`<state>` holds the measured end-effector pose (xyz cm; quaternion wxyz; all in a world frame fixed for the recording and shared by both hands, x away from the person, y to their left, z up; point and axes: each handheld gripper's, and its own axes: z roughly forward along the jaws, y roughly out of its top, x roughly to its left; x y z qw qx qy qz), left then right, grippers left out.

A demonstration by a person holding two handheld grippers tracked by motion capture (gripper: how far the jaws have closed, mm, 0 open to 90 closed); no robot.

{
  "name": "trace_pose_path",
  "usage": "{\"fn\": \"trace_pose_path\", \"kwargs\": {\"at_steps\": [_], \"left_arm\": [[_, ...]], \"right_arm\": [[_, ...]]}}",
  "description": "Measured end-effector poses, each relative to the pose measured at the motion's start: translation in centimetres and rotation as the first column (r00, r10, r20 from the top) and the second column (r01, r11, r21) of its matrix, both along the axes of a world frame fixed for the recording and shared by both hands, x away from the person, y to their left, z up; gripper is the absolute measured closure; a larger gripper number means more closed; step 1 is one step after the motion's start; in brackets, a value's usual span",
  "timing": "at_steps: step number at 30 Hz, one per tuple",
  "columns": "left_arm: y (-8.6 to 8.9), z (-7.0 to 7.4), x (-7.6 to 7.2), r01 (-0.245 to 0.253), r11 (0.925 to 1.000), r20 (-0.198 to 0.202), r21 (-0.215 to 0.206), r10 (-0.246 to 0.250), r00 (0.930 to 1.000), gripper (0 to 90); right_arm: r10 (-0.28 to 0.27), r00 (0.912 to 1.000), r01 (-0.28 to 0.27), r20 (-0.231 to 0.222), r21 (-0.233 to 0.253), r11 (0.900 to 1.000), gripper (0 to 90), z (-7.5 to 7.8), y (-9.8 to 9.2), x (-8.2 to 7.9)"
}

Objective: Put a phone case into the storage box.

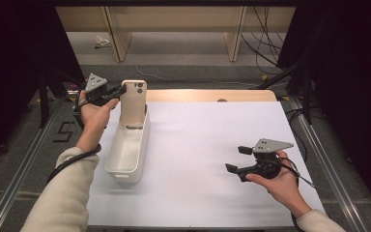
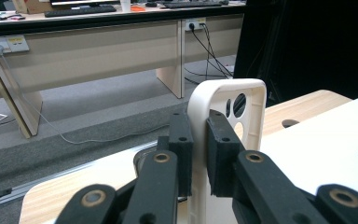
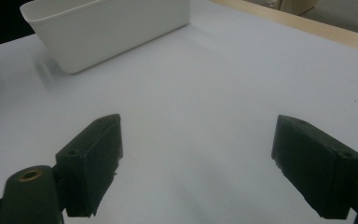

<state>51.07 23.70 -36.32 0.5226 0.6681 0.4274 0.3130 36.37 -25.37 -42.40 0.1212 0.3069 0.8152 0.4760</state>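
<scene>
High view: your left gripper [image 1: 121,90] sits at the far left edge of the table, jaws pinching the upper left edge of a cream phone case [image 1: 134,102]. The case stands upright, its lower end down inside the far end of the white bin [image 1: 125,166], camera cut-outs at the top. The bin lies lengthwise on the left part of the white sheet [image 1: 203,145], which covers most of the wooden table [image 1: 207,94]. Your right gripper [image 1: 236,158] is held low over the sheet at the near right, well apart from the bin, jaws spread, nothing between them. Left gripper view: both black pads [image 2: 220,144] press on the rim of the phone case [image 2: 249,100], one to each side of the edge; the case rises upright between them, two round cut-outs visible near its top corner. Behind it you see the wooden table [image 2: 307,107] edge, a strip of the white sheet [image 2: 335,140] at right, and a desk [image 2: 98,42] across the grey floor. Right gripper view: your right gripper [image 3: 196,163] has its jaws wide apart over bare white sheet [image 3: 205,93], holding nothing. The white bin [image 3: 107,28] lies at the upper left, well clear of the jaws.
</scene>
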Motion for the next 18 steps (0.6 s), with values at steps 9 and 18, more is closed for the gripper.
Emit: {"fn": "trace_pose_path", "kwargs": {"at_steps": [9,18], "left_arm": [[0.1,-0.8,0.1,-0.007,1.0,-0.016,-0.003,0.007,0.9998,81.5],[0.2,-1.4,0.2,-0.006,1.0,-0.029,-0.003,0.006,0.9996,81.4]], "right_arm": [[0.002,1.0,-0.002,0.0,-0.001,1.0,17.2,0.0,0.0,0.0],[0.002,1.0,-0.002,0.0,-0.002,1.0,17.2,0.0,0.0,0.0]]}}
